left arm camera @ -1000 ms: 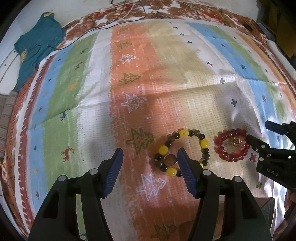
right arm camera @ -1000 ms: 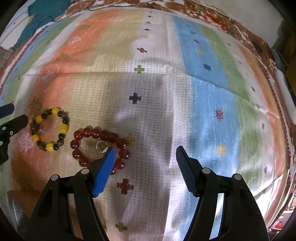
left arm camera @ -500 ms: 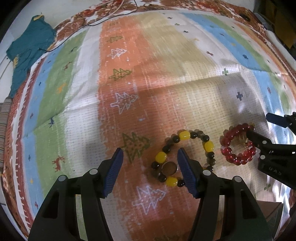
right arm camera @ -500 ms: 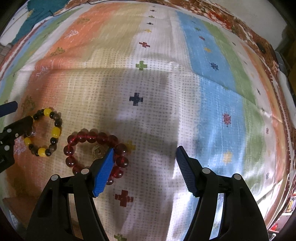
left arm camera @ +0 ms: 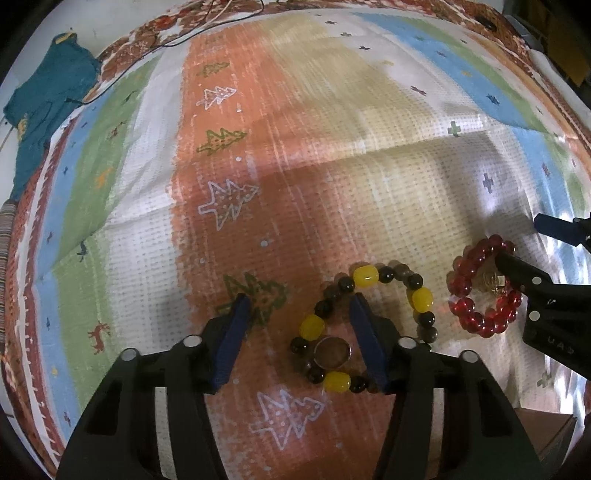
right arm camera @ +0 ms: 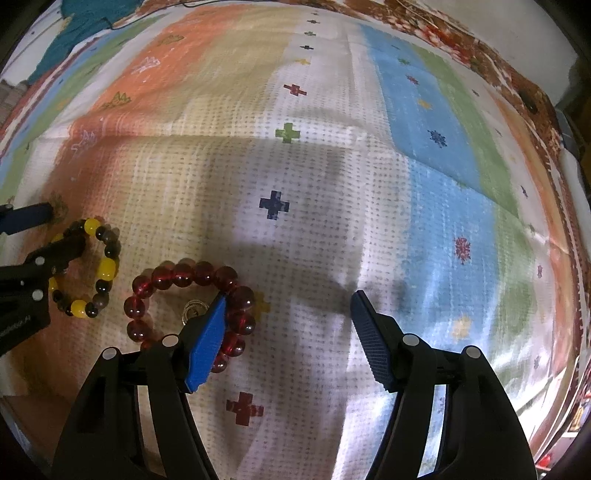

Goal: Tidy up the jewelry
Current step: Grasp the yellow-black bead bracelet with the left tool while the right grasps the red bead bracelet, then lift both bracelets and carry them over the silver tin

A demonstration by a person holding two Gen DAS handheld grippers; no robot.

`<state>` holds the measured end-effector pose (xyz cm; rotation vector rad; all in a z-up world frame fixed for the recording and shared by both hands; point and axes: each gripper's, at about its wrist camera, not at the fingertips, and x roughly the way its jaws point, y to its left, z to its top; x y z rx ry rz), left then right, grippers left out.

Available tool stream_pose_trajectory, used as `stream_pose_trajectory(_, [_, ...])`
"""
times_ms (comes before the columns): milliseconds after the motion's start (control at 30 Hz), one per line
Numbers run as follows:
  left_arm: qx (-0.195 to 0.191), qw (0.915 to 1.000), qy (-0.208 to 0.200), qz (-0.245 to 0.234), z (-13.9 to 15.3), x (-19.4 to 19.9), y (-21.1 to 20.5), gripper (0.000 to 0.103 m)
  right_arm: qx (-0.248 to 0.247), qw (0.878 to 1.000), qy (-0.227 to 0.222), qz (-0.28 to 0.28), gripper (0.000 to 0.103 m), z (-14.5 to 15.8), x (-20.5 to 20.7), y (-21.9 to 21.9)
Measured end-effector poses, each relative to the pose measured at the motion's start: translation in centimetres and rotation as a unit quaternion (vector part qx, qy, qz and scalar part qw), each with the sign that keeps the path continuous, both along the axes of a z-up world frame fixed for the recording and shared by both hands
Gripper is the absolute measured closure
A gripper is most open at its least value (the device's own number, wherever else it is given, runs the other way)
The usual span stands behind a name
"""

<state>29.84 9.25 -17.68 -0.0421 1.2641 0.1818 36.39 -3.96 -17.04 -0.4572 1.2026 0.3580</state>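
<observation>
A yellow-and-dark bead bracelet [left arm camera: 421, 299] lies on the patterned cloth with a plain ring [left arm camera: 332, 352] inside its loop. A red bead bracelet [left arm camera: 461, 284] lies to its right with a small gold piece [left arm camera: 493, 284] inside. My left gripper [left arm camera: 301, 312] is open, its right finger over the yellow bracelet's loop. My right gripper [right arm camera: 288, 306] is open, its left finger over the red bracelet [right arm camera: 166, 277], which circles a small ring [right arm camera: 194, 308]. The yellow bracelet [right arm camera: 107, 267] lies left of it.
A striped cloth [left arm camera: 295, 147] with tree and cross motifs covers the surface. A teal garment [left arm camera: 44, 107] and thin cables [left arm camera: 192, 33] lie at the far left edge. A cardboard box corner [left arm camera: 543, 428] shows at the lower right.
Both grippers have come lower and closer to the bracelets. The left gripper's right finger now sits inside the yellow bracelet's loop; the right gripper's left finger now overlaps the red bracelet.
</observation>
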Motion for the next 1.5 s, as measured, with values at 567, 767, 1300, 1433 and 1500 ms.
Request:
stream_pose_trajectory(567, [-0.018,0.9994,0.000,0.031,0.6,-0.6,1.8,0.094,0.012,1.000,0.005,0.029,0.089,0.5,-1.5,0.6])
stream_pose_trajectory(767, [-0.031,0.9986,-0.015,0.040,2.0,-1.0,1.8,0.094,0.026,0.999,0.003,0.028,0.089,1.3,-1.9,0.5])
stream_pose_trajectory(1300, [-0.046,0.9960,-0.075,0.018,7.5,-2.3,-0.6,0.094,0.090,0.994,-0.047,0.049,0.089,6.5,-4.5,1.2])
stream_pose_trajectory(1433, [-0.044,0.9956,-0.081,0.019,8.1,-2.6,-1.0,0.094,0.099,0.992,-0.055,0.048,0.089,7.3,-4.6,1.0])
stream_pose_trajectory(1500, [-0.041,0.9957,-0.081,0.017,8.3,-2.8,-1.3,0.094,0.106,0.992,-0.059,0.046,0.089,7.6,-4.8,0.8])
